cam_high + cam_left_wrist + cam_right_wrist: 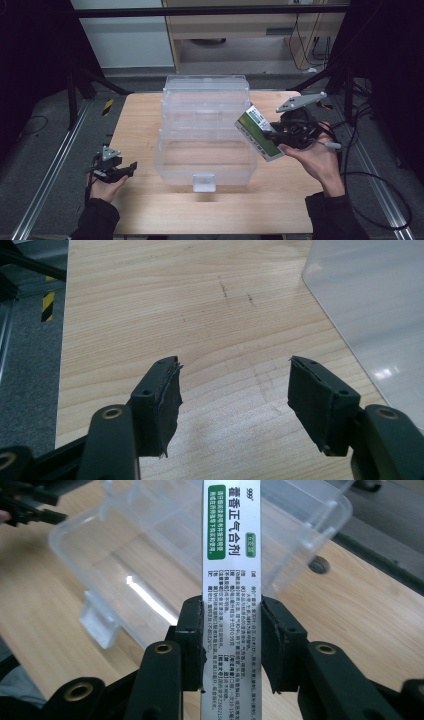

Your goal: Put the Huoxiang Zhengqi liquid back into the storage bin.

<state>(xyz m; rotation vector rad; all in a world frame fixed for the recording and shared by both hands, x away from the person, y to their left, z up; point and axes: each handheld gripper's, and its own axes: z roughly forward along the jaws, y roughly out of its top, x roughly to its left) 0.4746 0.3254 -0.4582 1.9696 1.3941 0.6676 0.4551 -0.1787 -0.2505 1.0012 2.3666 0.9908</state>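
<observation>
One flat printed carton sits clamped in right claw.

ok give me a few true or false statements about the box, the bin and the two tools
1. The right tool is shut on the green and white box. True.
2. The left tool holds the box. False: its jaws stand apart with bare wooden table between them.
3. The clear plastic bin stands on the table with its lid open. True.
4. The box already lies inside the bin. False: it is held up at the bin's right side, seen in the high view.
5. The left tool grips the bin's front latch. False: it sits apart from the bin, near the table's left edge.
</observation>
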